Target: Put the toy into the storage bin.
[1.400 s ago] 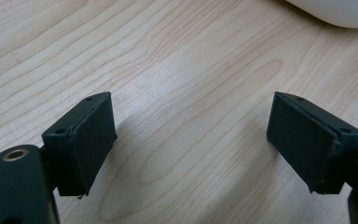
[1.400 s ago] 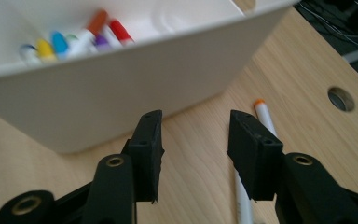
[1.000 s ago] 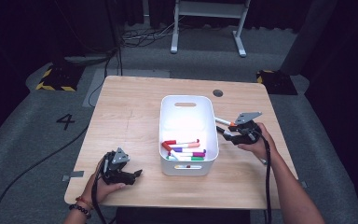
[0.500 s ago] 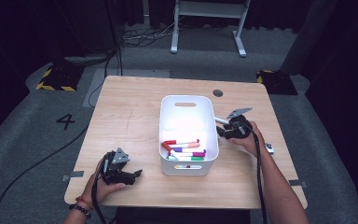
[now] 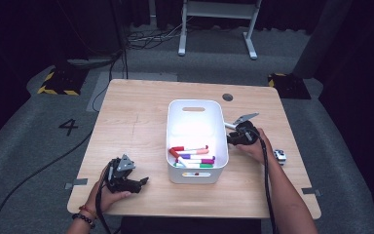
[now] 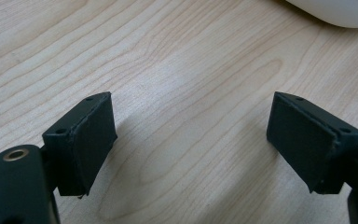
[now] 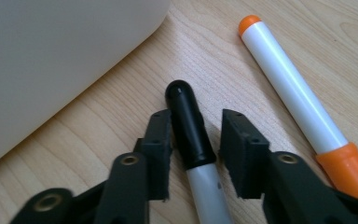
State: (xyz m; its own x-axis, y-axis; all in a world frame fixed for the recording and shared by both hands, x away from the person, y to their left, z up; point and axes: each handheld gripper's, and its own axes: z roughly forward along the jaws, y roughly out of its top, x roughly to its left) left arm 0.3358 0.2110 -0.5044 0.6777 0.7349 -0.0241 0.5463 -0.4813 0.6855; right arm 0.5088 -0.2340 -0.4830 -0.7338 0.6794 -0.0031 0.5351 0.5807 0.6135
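A: What surrounds the work?
B: A pale wooden table (image 5: 141,122), with a white plastic bin (image 5: 195,109) of markers at frame centre, its wall just left of the right gripper (image 7: 196,140).
A: And the grip?
B: Its jaws have just been closing round a black-capped white marker (image 7: 189,126), one pad touching, the other with a small gap. An orange-capped white marker (image 7: 293,93) lies beside it. The left gripper (image 6: 191,140) rests wide open, holding nothing.
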